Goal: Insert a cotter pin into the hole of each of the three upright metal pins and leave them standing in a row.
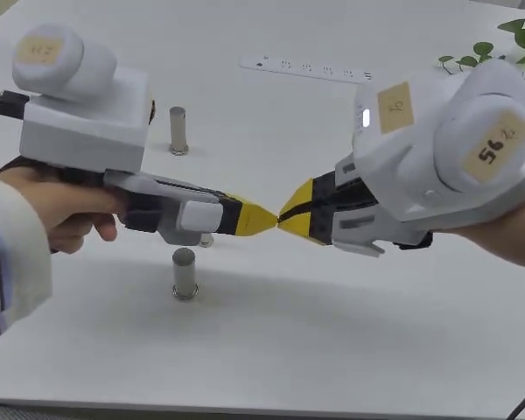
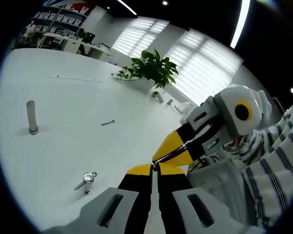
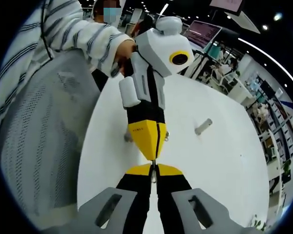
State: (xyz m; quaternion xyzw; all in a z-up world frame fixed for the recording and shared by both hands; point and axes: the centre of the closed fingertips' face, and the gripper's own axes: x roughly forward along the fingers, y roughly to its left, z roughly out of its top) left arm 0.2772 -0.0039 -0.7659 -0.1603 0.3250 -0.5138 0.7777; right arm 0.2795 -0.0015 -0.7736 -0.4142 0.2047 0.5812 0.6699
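My left gripper [image 1: 271,220] and right gripper [image 1: 282,217] meet tip to tip above the white table [image 1: 332,332]. Both sets of yellow jaws are closed. A thin grey sliver, seemingly a cotter pin [image 3: 154,176], shows between the right gripper's [image 3: 154,169] jaws, right at the left gripper's tips; whether the left one also pinches it is unclear. One upright metal pin [image 1: 178,131] stands far back and another [image 1: 185,274] stands near. A third pin [image 2: 88,182], with a cotter pin through it, sits below my left gripper [image 2: 155,168]. A loose cotter pin [image 2: 107,123] lies on the table.
A white power strip [image 1: 306,68] lies at the table's far side, and a green plant [image 1: 512,44] stands at the back right. A person's striped sleeve [image 1: 0,262] is at the left edge.
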